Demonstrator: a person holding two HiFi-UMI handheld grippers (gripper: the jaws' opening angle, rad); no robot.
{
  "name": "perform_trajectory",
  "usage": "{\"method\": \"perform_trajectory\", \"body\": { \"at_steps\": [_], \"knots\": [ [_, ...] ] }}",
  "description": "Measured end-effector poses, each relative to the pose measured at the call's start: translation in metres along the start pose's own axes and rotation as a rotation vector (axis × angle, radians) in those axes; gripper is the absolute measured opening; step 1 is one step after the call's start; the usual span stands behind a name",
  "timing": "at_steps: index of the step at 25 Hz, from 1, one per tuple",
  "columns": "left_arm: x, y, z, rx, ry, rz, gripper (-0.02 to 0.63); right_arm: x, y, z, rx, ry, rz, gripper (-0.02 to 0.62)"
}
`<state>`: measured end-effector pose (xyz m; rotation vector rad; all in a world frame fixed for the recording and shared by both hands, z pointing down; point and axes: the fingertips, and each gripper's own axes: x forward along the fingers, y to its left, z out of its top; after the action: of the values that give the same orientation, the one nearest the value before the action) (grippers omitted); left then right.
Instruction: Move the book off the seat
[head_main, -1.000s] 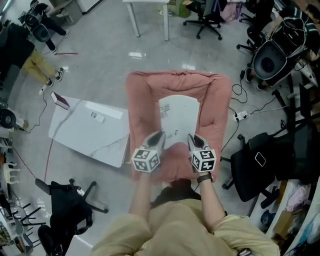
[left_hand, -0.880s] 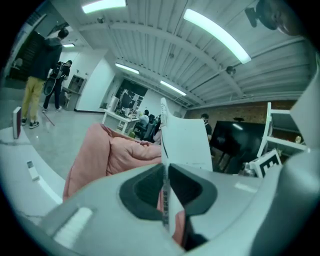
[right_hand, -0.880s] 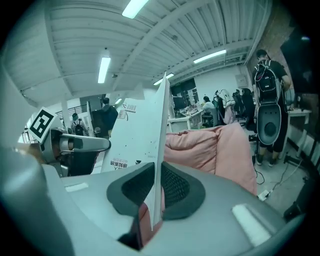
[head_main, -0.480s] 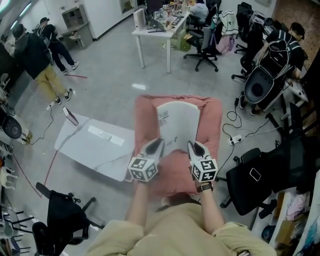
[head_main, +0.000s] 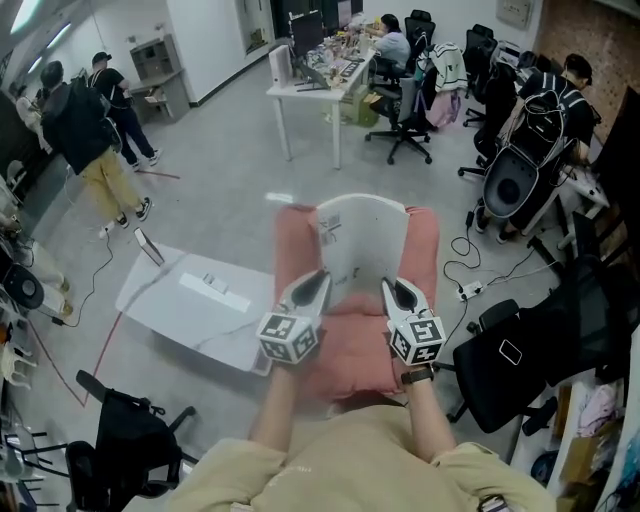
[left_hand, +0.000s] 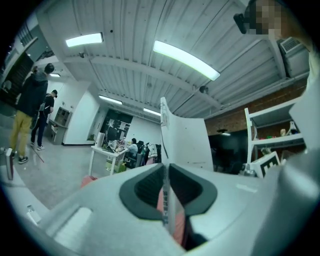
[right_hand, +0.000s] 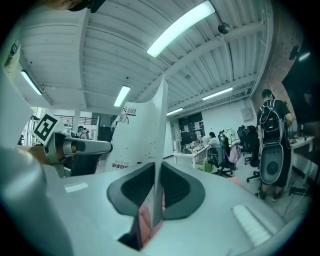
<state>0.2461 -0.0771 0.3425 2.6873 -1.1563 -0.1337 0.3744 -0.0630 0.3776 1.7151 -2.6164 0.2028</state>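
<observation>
Both grippers hold a thin white book (head_main: 362, 240) by its near edge, and it stands tilted up above the pink cushioned seat (head_main: 345, 350). My left gripper (head_main: 318, 282) is shut on the book's near left edge, my right gripper (head_main: 392, 288) on its near right edge. In the left gripper view the book (left_hand: 186, 140) rises edge-on from the shut left gripper (left_hand: 166, 176). The right gripper view shows the book (right_hand: 142, 135) pinched in the right gripper (right_hand: 159, 186), with the left gripper beyond the page.
A white low table (head_main: 190, 305) lies on the floor left of the seat. A black office chair (head_main: 510, 350) stands at the right, another chair base (head_main: 130, 430) at lower left. Cables (head_main: 470, 290) run right of the seat. A white desk (head_main: 310, 90) and people (head_main: 85, 120) stand farther back.
Both grippers have risen together with the book, lifting it from flat on the seat to tilted upright above it. The head view has swung up and shows more of the room.
</observation>
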Motion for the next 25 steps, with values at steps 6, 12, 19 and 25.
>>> {"method": "perform_trajectory", "body": {
  "at_steps": [6, 12, 19, 25],
  "knots": [
    [-0.009, -0.016, 0.022, 0.025, -0.045, -0.011, 0.043, -0.014, 0.006, 0.024, -0.024, -0.057, -0.007, 0.048],
    [-0.017, -0.024, 0.033, 0.042, -0.065, -0.016, 0.043, -0.023, 0.012, 0.035, -0.033, -0.076, -0.010, 0.048],
    [-0.027, -0.024, 0.047, 0.048, -0.084, -0.030, 0.043, -0.026, 0.023, 0.048, -0.046, -0.098, -0.016, 0.048],
    [-0.029, -0.026, 0.043, 0.050, -0.081, -0.044, 0.042, -0.030, 0.025, 0.044, -0.045, -0.095, -0.027, 0.048]
  ]
}}
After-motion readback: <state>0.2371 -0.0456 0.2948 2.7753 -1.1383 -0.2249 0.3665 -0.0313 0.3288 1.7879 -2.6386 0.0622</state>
